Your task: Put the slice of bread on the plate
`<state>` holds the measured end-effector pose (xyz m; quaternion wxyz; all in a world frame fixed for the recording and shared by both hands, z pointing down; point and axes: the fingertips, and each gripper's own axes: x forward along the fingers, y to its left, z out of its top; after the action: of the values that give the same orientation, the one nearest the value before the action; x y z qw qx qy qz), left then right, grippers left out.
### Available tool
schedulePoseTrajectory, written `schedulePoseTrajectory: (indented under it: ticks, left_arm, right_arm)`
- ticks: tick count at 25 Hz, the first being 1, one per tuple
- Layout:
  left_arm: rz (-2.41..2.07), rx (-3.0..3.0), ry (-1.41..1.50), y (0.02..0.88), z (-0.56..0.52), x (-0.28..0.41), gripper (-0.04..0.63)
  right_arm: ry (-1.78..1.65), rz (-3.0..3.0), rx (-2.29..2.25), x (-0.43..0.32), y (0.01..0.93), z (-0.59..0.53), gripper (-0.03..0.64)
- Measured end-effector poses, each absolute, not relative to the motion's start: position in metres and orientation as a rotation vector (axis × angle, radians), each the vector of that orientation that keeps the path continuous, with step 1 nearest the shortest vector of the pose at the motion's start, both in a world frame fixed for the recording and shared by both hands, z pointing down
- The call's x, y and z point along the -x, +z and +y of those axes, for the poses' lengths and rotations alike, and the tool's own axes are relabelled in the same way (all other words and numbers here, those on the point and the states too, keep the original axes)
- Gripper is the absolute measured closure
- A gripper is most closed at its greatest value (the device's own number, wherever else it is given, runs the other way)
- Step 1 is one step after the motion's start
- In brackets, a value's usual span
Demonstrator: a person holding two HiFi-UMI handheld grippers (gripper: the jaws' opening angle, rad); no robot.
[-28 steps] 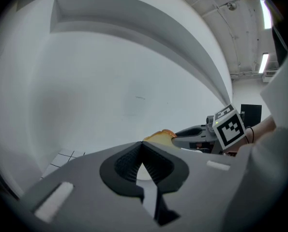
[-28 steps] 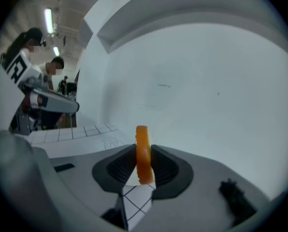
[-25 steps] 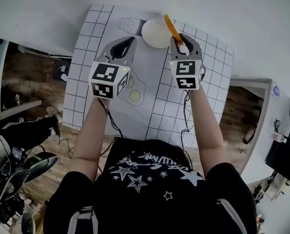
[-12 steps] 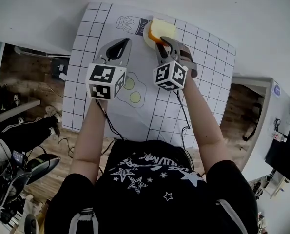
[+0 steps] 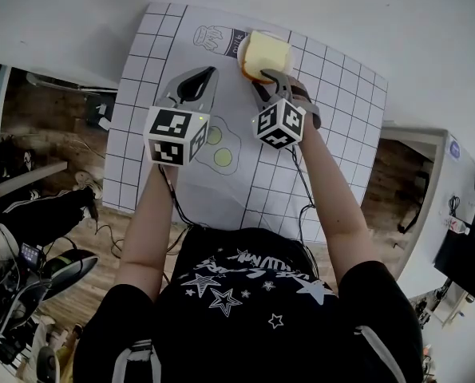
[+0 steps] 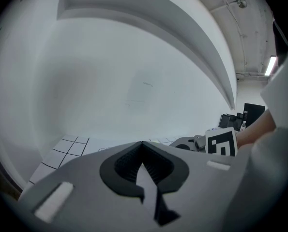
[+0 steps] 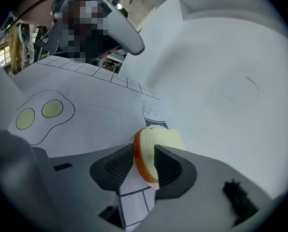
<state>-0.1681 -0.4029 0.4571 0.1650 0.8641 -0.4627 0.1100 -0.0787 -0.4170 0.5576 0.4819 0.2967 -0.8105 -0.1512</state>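
Overhead, the square, orange-crusted bread slice (image 5: 267,54) lies on the round white plate (image 5: 240,59) near the gridded paper mat's (image 5: 141,94) far edge. Left gripper (image 6: 143,144) view: ribbed jaws meet, empty. Right gripper (image 7: 144,150) view: jaws opening around the soft slice.

Slice of bread (image 5: 267,54): pale yellow face, orange-brown crust. Mat (image 5: 149,94): white with a black square grid and black line drawings. Fried-egg drawing (image 5: 219,146): black outline, two yellow-green yolks. Shirt (image 5: 245,294): black with white stars, some solid, some outlined. Table (image 5: 381,22): plain white. Floor (image 5: 37,126): brown wood.
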Motion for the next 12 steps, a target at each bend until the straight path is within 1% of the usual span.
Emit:
schedulePoseTrajectory:
  ticks: [5, 12]
  left_arm:
    - [-1.324, -2.464, 0.319, 0.454, -0.398, 0.165, 0.586]
    - [-1.348, -2.479, 0.325, 0.441, -0.376, 0.155, 0.586]
  right_arm:
    - [-0.291, -2.038, -0.800, 0.075, 0.548, -0.416, 0.463]
    - [-0.289, -2.144, -0.904, 0.067, 0.504, -0.394, 0.463]
